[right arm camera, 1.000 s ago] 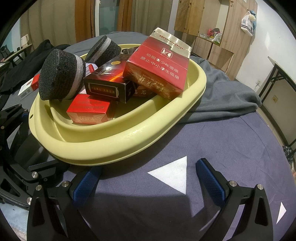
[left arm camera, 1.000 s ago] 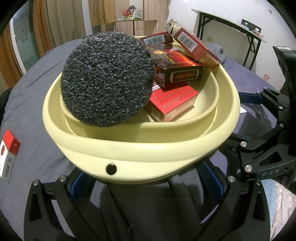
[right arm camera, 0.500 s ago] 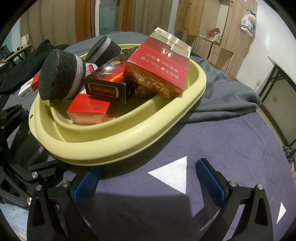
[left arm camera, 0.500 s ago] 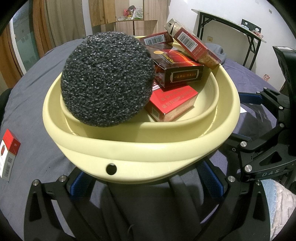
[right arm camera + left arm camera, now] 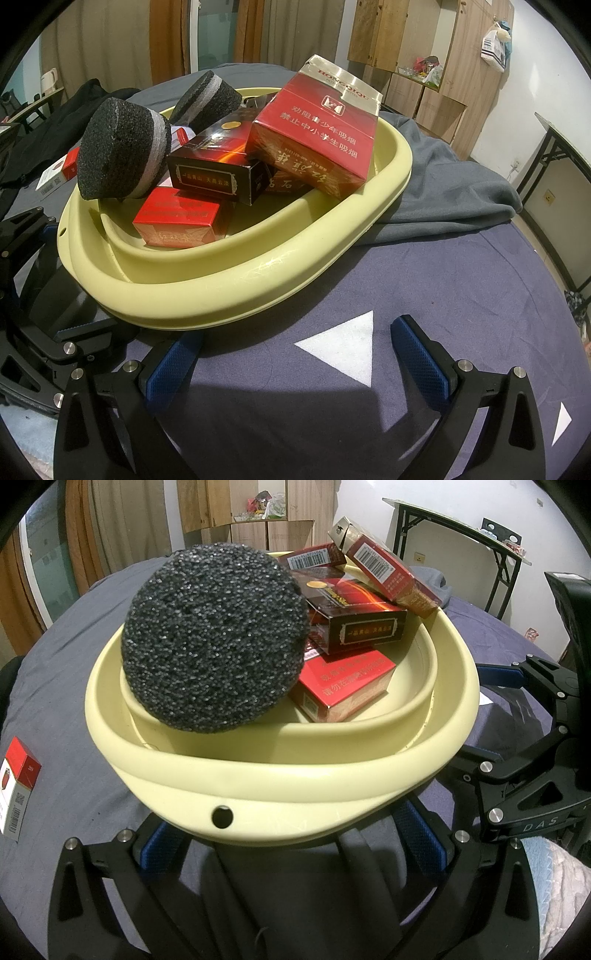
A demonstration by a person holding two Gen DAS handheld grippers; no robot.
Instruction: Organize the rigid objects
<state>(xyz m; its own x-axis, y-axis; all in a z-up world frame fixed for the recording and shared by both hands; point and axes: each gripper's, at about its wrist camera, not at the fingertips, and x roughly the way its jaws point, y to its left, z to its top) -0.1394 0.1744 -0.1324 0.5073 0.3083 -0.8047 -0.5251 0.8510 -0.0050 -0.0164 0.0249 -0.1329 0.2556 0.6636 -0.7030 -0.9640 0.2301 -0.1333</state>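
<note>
A pale yellow basin (image 5: 280, 775) (image 5: 229, 280) stands on the dark blue cloth. It holds several red and dark cigarette boxes (image 5: 347, 679) (image 5: 314, 136) and two black round sponges (image 5: 214, 638) (image 5: 122, 158). My left gripper (image 5: 291, 845) is open, its blue pads (image 5: 421, 834) under the basin's near rim, empty. My right gripper (image 5: 295, 354) is open and empty, low over the cloth beside the basin. One red and white box (image 5: 18, 782) lies on the cloth left of the basin; it also shows in the right wrist view (image 5: 55, 173).
A grey garment (image 5: 443, 192) lies behind the basin. White triangle marks (image 5: 343, 347) are on the cloth. A folding table (image 5: 461, 542) and wooden cabinets (image 5: 406, 55) stand at the back. Dark clothing (image 5: 48, 122) lies at the far left.
</note>
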